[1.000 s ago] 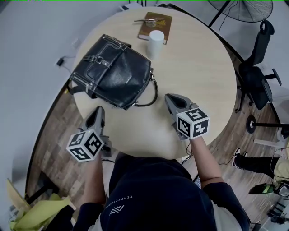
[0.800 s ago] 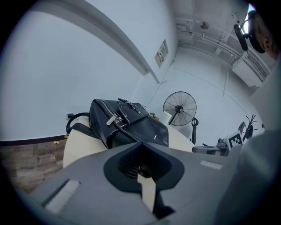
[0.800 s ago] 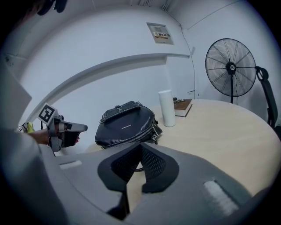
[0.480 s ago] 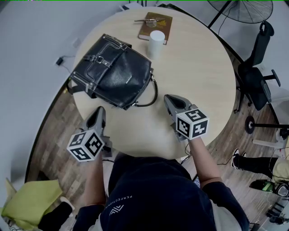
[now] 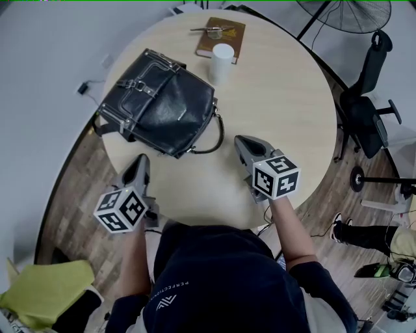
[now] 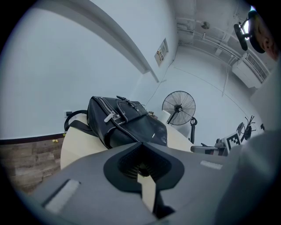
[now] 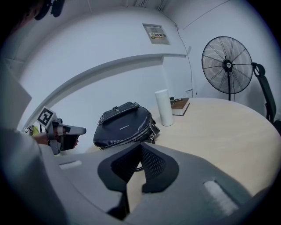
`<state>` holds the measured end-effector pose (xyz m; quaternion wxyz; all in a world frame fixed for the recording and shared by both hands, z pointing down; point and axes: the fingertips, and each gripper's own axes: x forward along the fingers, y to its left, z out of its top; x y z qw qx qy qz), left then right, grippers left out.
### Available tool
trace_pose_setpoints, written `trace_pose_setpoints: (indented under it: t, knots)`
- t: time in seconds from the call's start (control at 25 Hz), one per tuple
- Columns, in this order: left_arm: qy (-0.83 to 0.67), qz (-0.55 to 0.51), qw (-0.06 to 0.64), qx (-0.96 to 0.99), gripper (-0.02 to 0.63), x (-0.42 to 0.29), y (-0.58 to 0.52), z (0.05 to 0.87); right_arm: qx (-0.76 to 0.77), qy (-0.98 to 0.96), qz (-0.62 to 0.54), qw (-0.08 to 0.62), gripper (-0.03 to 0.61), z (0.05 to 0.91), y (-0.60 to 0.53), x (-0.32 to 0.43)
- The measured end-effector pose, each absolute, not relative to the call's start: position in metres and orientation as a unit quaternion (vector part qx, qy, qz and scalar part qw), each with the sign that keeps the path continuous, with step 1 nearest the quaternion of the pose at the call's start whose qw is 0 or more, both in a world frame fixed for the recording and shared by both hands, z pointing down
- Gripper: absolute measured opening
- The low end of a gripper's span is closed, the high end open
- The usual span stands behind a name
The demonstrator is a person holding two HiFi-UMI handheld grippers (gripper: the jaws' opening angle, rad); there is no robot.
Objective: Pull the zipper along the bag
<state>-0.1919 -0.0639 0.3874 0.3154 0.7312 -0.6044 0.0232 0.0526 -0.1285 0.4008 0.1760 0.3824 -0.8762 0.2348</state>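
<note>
Seen from above the person's head, a round, pale wood counter (image 5: 286, 97) fills the middle of the scene. A black leather bag (image 5: 162, 104) lies on it at about ten o'clock from the counter's centre, set at an angle. Buckled straps cross the bag's far end, and its thin loop handle (image 5: 220, 133) curls out toward the centre. In the right claw's own view, a pale zipper (image 7: 127, 139) runs along the lower edge of the side of the bag that faces it.

A white cup (image 5: 222, 62) stands upright at twelve o'clock, just beside the bag's far right corner. A brown book (image 5: 224, 36) lies just behind the cup at the counter's far rim, with small metal things on it, too small to make out.

The left claw (image 5: 138, 162) hangs at the counter's rim at about eight o'clock and points toward the bag's near end, not touching it. Its two halves are closed together with nothing between them. The right claw (image 5: 242, 142) sits over the counter just toward five o'clock from the centre, near the handle loop but apart from it. It is also closed and empty. Each claw carries a cube with black and white square markers at its back end, where the person's hand grips it.

Off the counter, a standing fan (image 5: 351, 13) is at one o'clock. A black office chair (image 5: 367, 110) is at three o'clock on a wood-plank floor (image 5: 78, 214).
</note>
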Motion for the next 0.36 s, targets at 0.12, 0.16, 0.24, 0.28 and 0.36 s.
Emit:
trace_pose_setpoints:
  t: [0.12, 0.16, 0.24, 0.28, 0.36]
  knots:
    - [-0.603, 0.023, 0.316, 0.732, 0.014, -0.1903, -0.0642, 0.3874, 0.381, -0.878, 0.233, 0.173, 0.003, 0.3996, -0.1299, 0.0529]
    - [-0.603, 0.023, 0.316, 0.732, 0.014, -0.1895, -0.0644, 0.3871, 0.381, -0.878, 0.232, 0.172, 0.003, 0.3991, -0.1305, 0.053]
    - [-0.602, 0.023, 0.316, 0.733, 0.014, -0.1878, -0.0646, 0.3865, 0.38, -0.879, 0.231, 0.172, 0.003, 0.3985, -0.1316, 0.0531]
    - [-0.602, 0.023, 0.316, 0.733, 0.014, -0.187, -0.0645, 0.3864, 0.38, -0.879, 0.231, 0.172, 0.003, 0.3984, -0.132, 0.0532]
    - [-0.601, 0.023, 0.316, 0.734, 0.012, -0.1857, -0.0642, 0.3866, 0.379, -0.879, 0.23, 0.173, 0.003, 0.3982, -0.1328, 0.0537]
